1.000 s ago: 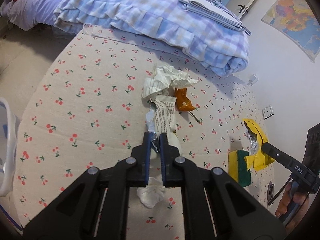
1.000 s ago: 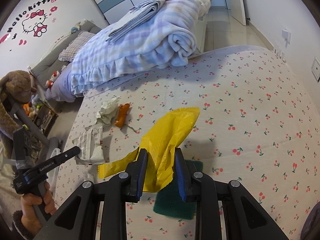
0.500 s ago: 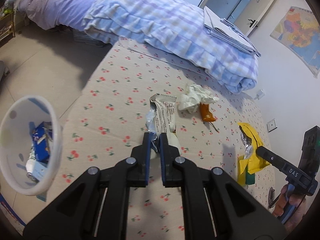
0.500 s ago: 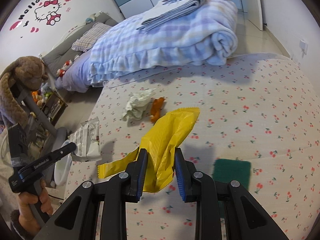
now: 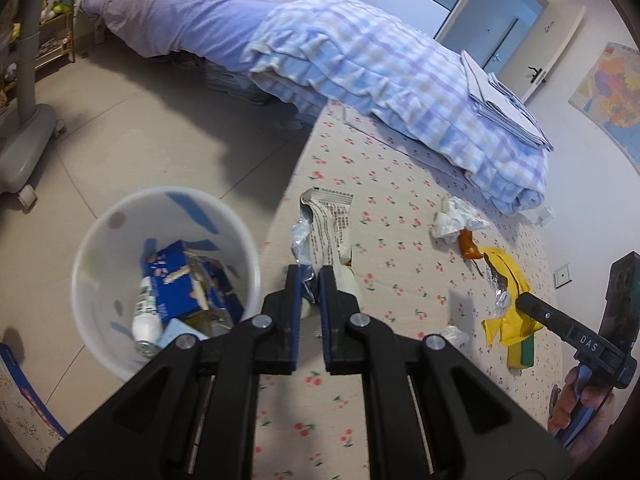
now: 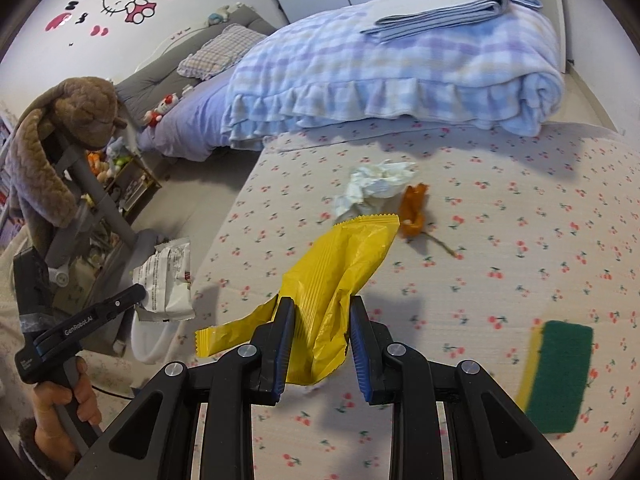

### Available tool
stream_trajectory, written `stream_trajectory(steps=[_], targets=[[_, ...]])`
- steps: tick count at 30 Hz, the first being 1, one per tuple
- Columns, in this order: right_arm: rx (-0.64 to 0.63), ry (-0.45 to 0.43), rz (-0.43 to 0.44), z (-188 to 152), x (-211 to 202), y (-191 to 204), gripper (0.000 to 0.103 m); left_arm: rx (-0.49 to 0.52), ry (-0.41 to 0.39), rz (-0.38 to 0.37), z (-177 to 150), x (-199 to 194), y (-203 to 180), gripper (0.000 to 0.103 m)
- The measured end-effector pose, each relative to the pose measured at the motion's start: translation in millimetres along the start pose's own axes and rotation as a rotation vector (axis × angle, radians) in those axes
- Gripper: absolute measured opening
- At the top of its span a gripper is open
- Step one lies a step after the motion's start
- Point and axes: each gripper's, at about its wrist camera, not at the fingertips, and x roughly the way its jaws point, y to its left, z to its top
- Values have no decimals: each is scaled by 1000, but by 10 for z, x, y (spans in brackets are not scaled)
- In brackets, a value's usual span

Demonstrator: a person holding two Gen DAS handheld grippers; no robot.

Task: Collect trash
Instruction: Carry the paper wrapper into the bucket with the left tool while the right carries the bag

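My left gripper [image 5: 309,280] is shut on a white printed snack wrapper [image 5: 330,224], held in the air at the bed's edge, just right of a white trash bin [image 5: 100,240] on the floor that holds a blue carton and a bottle. The wrapper also shows in the right wrist view [image 6: 166,280]. My right gripper [image 6: 322,312] is shut on a yellow wrapper [image 6: 340,272], held above the cherry-print bed [image 6: 520,208]. A crumpled white tissue [image 6: 372,188] and an orange wrapper [image 6: 414,212] lie on the bed beyond it.
A green and yellow sponge [image 6: 560,368] lies on the bed at the right. A folded plaid blanket [image 6: 400,76] covers the far end. A small white tissue ball [image 5: 454,334] lies on the bed. A grey stand base [image 5: 24,148] sits on the floor at left.
My left gripper has carried the white wrapper leftward to the bed's edge, and the trash bin has come fully into view. My right gripper has lifted the yellow wrapper and moved left, away from the sponge.
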Motion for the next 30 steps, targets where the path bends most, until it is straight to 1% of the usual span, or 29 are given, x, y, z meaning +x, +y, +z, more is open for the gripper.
stream_trajectory(steps=[14, 17, 20, 21, 23, 24, 25, 27, 30], targets=[[-91, 46, 58, -34, 400, 775, 28, -88, -30, 73, -26, -326, 747, 10], [-110, 52, 71, -39, 475, 924, 28, -103, -31, 85, -27, -358, 870, 10], [-125, 58, 82, -50, 540, 1069, 28, -98, -35, 105, -21, -382, 930, 10], [-130, 58, 85, -52, 560, 1114, 28, -89, -33, 134, -20, -388, 948, 13], [-137, 60, 93, -48, 600, 1179, 28, -79, -19, 187, -22, -377, 984, 30], [-143, 63, 98, -49, 632, 1234, 28, -83, -20, 213, -30, -383, 1018, 50], [-146, 65, 101, -56, 651, 1270, 28, -88, -23, 232, -37, -395, 1050, 67], [-158, 69, 109, -62, 706, 1366, 28, -102, -24, 267, -49, -418, 1125, 75], [-174, 76, 118, -78, 787, 1502, 28, -110, 1, 311, -64, -414, 1216, 79]])
